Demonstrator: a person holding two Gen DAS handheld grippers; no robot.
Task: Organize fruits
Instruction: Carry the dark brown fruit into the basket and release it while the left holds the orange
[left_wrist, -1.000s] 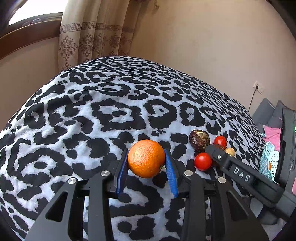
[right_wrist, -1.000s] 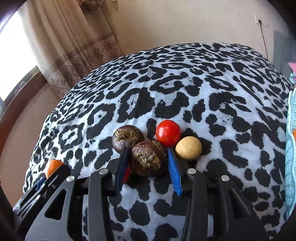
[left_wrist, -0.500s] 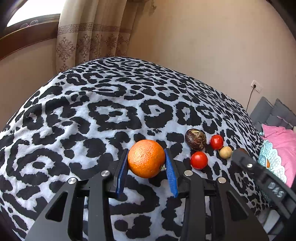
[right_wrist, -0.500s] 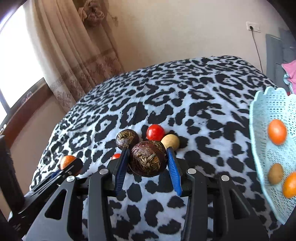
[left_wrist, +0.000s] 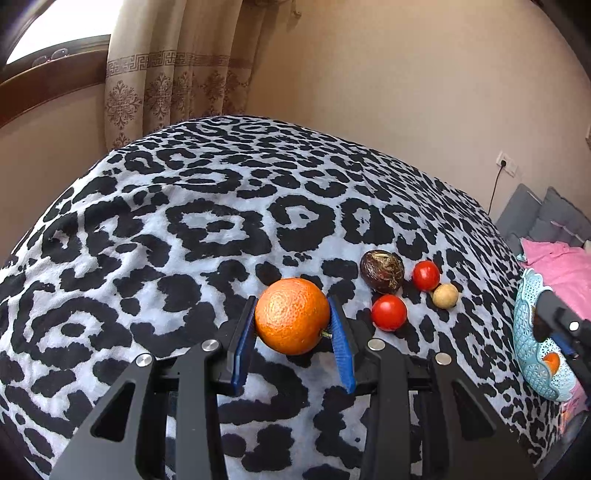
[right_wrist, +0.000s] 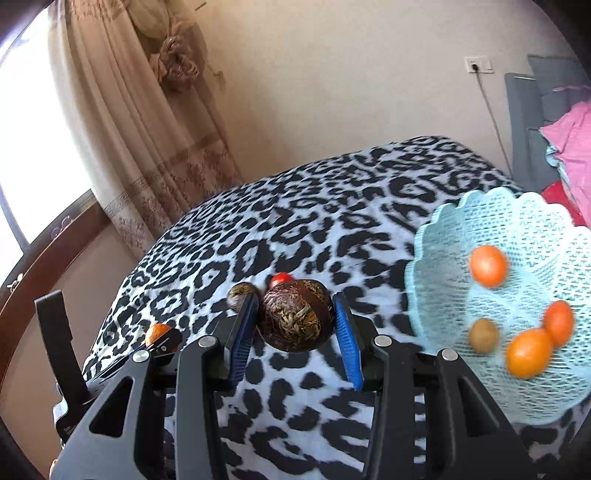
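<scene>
- A bed covered by a leopard-print blanket (left_wrist: 207, 229) is seen, with a curtain and a plain wall behind.
- The light-blue basket (right_wrist: 443, 236) lies to the right of the right gripper (right_wrist: 295, 325) and near it — the nearer hand for the drop.
- A dark, wrinkled round fruit (right_wrist: 295, 319) is clamped between the right jaws, above the blanket.
- An orange (left_wrist: 291, 315) — pebbled, bright — is clamped in the left gripper (left_wrist: 293, 328), low over the blanket.
- Four small fruits are left loose beside it.
</scene>
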